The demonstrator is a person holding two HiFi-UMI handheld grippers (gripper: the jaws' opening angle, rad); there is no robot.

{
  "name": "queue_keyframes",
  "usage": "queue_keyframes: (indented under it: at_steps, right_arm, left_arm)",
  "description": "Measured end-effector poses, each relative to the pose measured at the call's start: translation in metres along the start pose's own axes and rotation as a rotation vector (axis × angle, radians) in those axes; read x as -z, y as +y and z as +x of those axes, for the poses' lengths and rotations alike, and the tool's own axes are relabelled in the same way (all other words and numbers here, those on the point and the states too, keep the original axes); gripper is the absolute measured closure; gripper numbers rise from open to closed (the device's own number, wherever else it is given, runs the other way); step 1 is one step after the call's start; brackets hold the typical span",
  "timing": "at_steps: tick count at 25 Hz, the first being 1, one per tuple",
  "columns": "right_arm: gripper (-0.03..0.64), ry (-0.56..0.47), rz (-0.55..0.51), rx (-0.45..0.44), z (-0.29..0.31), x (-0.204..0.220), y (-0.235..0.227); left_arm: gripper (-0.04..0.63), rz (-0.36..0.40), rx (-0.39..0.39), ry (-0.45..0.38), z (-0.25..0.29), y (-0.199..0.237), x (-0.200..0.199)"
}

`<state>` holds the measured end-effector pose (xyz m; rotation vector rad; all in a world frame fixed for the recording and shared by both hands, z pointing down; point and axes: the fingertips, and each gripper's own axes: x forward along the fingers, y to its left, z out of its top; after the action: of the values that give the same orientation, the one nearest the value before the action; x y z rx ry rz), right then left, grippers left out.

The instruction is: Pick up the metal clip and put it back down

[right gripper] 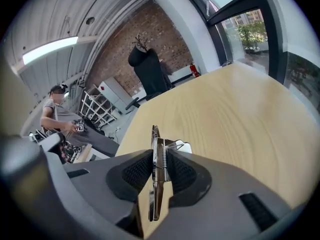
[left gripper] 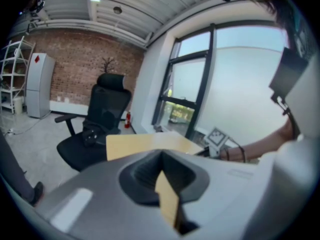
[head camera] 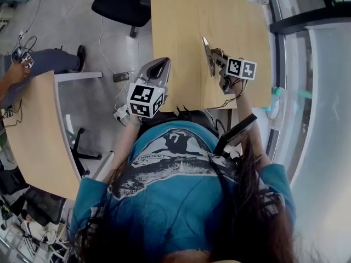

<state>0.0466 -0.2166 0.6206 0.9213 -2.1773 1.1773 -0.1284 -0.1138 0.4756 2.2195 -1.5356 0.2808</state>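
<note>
My right gripper [head camera: 214, 63] hovers over the light wooden table [head camera: 186, 26], shut on the metal clip [head camera: 207, 51]. In the right gripper view the clip [right gripper: 156, 184] stands on edge between the ribbed pads [right gripper: 137, 171], spring and wire handle showing, above the bare tabletop [right gripper: 235, 114]. My left gripper [head camera: 158, 70] hangs at the table's left front corner, marker cube toward me. In the left gripper view its jaws [left gripper: 160, 156] meet at the tips with nothing between them, and the table [left gripper: 145, 144] lies ahead.
A black office chair [head camera: 123, 4] stands on the floor beyond the table's far left corner. A second wooden table [head camera: 38, 130] sits to the left, with a seated person's arm [head camera: 16, 73] by it. Cables [head camera: 118, 78] lie on the floor. A window wall [head camera: 323, 92] runs along the right.
</note>
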Motion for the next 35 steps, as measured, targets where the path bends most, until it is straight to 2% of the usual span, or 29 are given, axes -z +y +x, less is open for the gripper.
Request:
queue_keyframes:
  at_steps: [6,11,14,17,20,25,35]
  right_arm:
    - [0.522,0.038,0.053,0.054,0.029,0.003,-0.028]
    - [0.522,-0.006,0.132,0.03,0.036,0.002,-0.032]
    - [0.517,-0.023,0.137,0.04,0.035,0.002,-0.035]
    - [0.477,-0.039,0.113,0.092,0.03,0.001,-0.04]
    - [0.461,-0.097,0.11,0.122,0.014,-0.003,-0.042]
    - [0.46,-0.206,0.124,0.112,-0.031,-0.008,-0.036]
    - [0.463,-0.375,0.097,0.026,-0.119,0.003,0.006]
  left_arm:
    - [0.592,0.01,-0.014,0.028,0.001,0.021,0.004]
    - [0.592,0.006,-0.013,0.043,0.005,0.034,0.006]
    - [0.592,0.012,-0.002,0.045,0.01,0.034,0.004]
    - [0.592,0.015,0.011,0.045,0.014,0.03,0.003]
    - [0.592,0.015,0.025,0.045,0.017,0.024,0.003]
    - [0.592,0.013,0.038,0.039,0.017,0.007,0.003]
    - [0.592,0.033,0.054,0.018,0.009,-0.05,0.008]
